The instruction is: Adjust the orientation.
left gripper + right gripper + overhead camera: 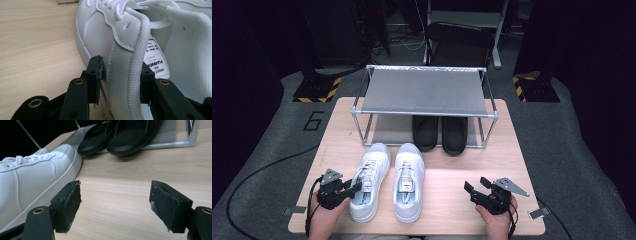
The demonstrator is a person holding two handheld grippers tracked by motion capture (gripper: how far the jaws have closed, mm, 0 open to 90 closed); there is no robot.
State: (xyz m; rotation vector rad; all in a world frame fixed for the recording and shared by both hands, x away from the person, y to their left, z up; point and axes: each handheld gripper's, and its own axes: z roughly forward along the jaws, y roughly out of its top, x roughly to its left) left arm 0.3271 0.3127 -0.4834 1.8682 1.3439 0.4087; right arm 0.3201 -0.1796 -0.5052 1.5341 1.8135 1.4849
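Two white sneakers stand side by side on the wooden table (452,200), toes pointing away. My left gripper (353,188) reaches into the heel of the left sneaker (371,175). In the left gripper view its jaws straddle the padded side wall (125,62) of the sneaker's collar, one pad (96,75) outside and the other inside against the lining, so the left gripper (122,72) is shut on that wall. The right sneaker (408,177) stands free. My right gripper (476,185) hovers open over bare wood to its right, and between its pads, at the right gripper (115,202), lies only tabletop.
A metal shoe rack (424,92) with a grey top shelf stands at the table's far side. A pair of black slippers (441,132) sits on its lower shelf, toes poking out (132,135). The right sneaker's toe (37,172) lies left of the right jaws.
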